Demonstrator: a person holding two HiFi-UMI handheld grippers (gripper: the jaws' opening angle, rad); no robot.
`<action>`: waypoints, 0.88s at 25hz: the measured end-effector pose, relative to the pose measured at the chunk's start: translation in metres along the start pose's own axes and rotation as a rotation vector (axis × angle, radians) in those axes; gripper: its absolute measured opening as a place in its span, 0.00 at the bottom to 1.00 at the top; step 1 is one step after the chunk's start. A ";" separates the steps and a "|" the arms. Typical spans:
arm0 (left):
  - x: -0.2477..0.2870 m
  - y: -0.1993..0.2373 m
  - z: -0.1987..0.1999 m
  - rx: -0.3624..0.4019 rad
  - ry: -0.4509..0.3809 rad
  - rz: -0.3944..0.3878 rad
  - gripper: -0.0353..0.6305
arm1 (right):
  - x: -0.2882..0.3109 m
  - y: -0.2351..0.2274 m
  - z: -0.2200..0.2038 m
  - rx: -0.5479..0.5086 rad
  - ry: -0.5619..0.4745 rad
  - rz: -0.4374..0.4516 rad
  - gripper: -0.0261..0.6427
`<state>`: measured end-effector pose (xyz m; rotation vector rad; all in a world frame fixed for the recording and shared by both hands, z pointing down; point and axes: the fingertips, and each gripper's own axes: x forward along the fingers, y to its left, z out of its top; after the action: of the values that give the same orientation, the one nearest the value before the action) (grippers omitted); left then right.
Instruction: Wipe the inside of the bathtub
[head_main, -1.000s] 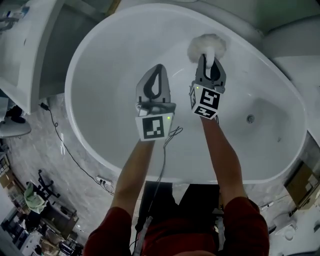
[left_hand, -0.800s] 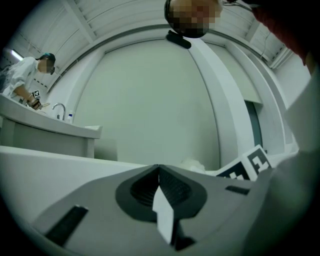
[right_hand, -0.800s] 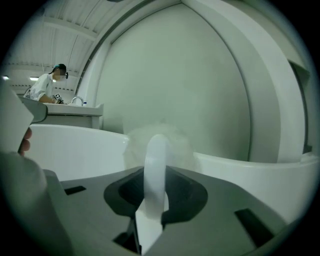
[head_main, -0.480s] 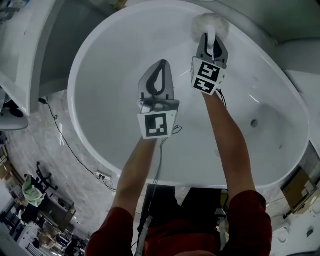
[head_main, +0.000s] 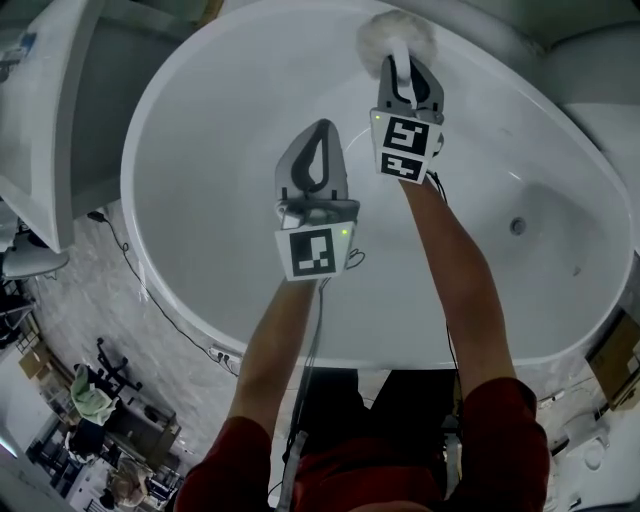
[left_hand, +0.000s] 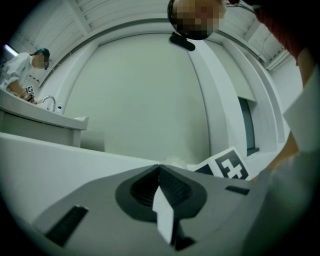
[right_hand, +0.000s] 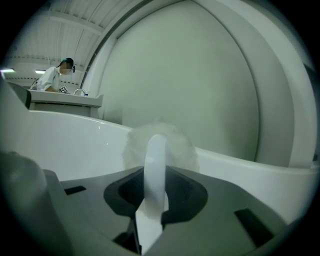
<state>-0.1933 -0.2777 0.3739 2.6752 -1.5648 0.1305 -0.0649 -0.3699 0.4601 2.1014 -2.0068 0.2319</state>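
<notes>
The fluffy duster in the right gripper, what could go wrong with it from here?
The right gripper holds only the thin white handle, so it may twist or slip under pressure. The fluffy head works close to the bathtub's far rim and could ride over it, leaving the wall below unwiped.

A grey marbled tile floor (head_main: 85, 290) carries a white oval bathtub (head_main: 190, 130), seen from steeply above. A thin black cable (head_main: 139, 303) trails across the tiles to a white power strip (head_main: 228, 354) just beside the tub's near edge. Blurred clutter (head_main: 95, 410) stands on the floor at lower left. A fluffy white brush (head_main: 385, 38) touches the tub's far inner wall.
</notes>
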 end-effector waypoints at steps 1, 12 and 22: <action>0.000 -0.005 -0.001 0.000 0.002 -0.007 0.08 | -0.003 -0.006 -0.003 0.001 0.003 -0.006 0.17; 0.017 -0.106 -0.010 0.027 0.010 -0.116 0.08 | -0.050 -0.109 -0.046 0.016 0.023 -0.085 0.17; 0.035 -0.221 -0.016 0.039 0.031 -0.249 0.08 | -0.102 -0.218 -0.082 0.034 0.043 -0.167 0.17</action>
<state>0.0156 -0.1985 0.3952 2.8540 -1.2192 0.1937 0.1507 -0.2413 0.4995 2.2499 -1.8033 0.2808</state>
